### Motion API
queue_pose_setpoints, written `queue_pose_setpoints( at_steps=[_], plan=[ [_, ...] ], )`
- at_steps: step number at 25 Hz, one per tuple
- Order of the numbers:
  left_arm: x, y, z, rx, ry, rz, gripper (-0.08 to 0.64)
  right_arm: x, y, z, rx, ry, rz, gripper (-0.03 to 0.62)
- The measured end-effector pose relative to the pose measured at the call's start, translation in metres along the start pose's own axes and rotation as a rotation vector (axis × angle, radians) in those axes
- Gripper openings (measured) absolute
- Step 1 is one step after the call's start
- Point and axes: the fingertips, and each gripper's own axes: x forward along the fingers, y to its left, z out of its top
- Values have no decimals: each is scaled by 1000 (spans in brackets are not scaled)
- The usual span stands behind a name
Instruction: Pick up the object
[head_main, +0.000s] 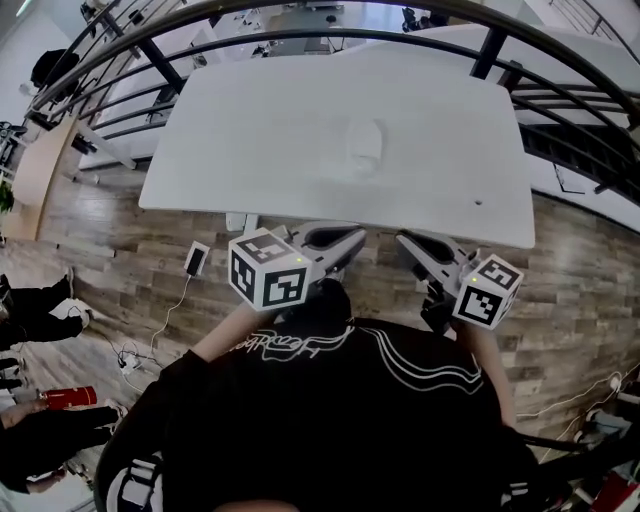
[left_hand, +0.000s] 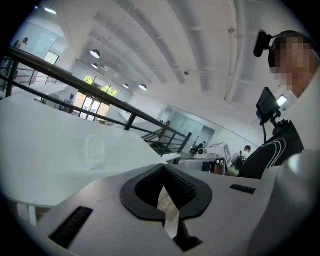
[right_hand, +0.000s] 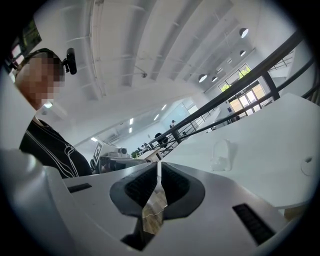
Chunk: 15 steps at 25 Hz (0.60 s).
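In the head view, a white table (head_main: 250, 170) stands on a wooden floor (head_main: 120, 250), and the object (head_main: 365, 146), clear and pale, lies near the table's middle. The left gripper (head_main: 345, 236) and the right gripper (head_main: 410, 241) are both at the near edge, well apart from the object. In the left gripper view, the left gripper (left_hand: 163, 167) has its jaws together with nothing between them, and the object (left_hand: 95, 151) is ahead on the left. In the right gripper view, the right gripper (right_hand: 159, 165) is also closed and empty, and the object (right_hand: 221, 155) stands ahead on the right, before a dark railing (right_hand: 240, 92).
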Motion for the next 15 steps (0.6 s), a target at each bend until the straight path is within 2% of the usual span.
queue_pose_setpoints(
  at_steps=[5, 10, 15],
  plan=[
    [27, 48, 27, -19, 24, -11, 8, 29, -50, 20, 36, 9, -20, 28],
    [36, 80, 40, -19, 44, -19, 8, 55, -75, 28, 52, 6, -27, 28],
    [57, 127, 66, -37, 71, -33, 8, 93, -119, 52, 76, 13, -38, 28]
  ],
)
